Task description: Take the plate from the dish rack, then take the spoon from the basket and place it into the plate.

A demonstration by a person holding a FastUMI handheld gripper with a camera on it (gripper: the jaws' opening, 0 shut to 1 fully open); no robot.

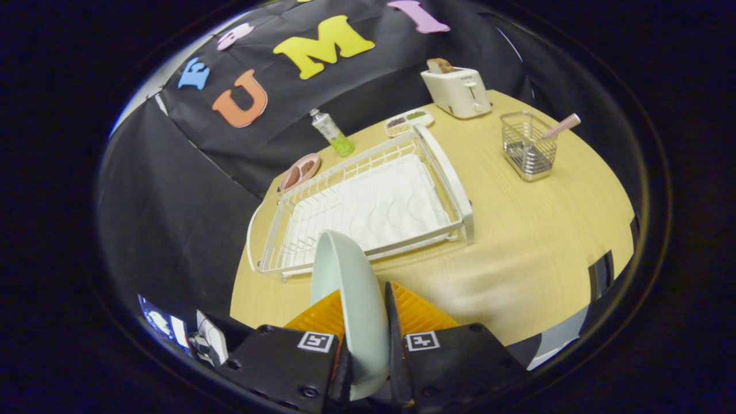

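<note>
The gripper (368,322) has both fingers clamped on the rim of the plate (352,287), which stands on edge between them, raised above the table (535,241). Just beyond the plate sits the rack (368,207), a white tray with wire rails. Further right stands the wire basket (528,146), the spoon (562,126) leaning out of it by its handle. Behind the rack are a toaster (457,89), a bottle (332,133) and two small dishes (299,171).
</note>
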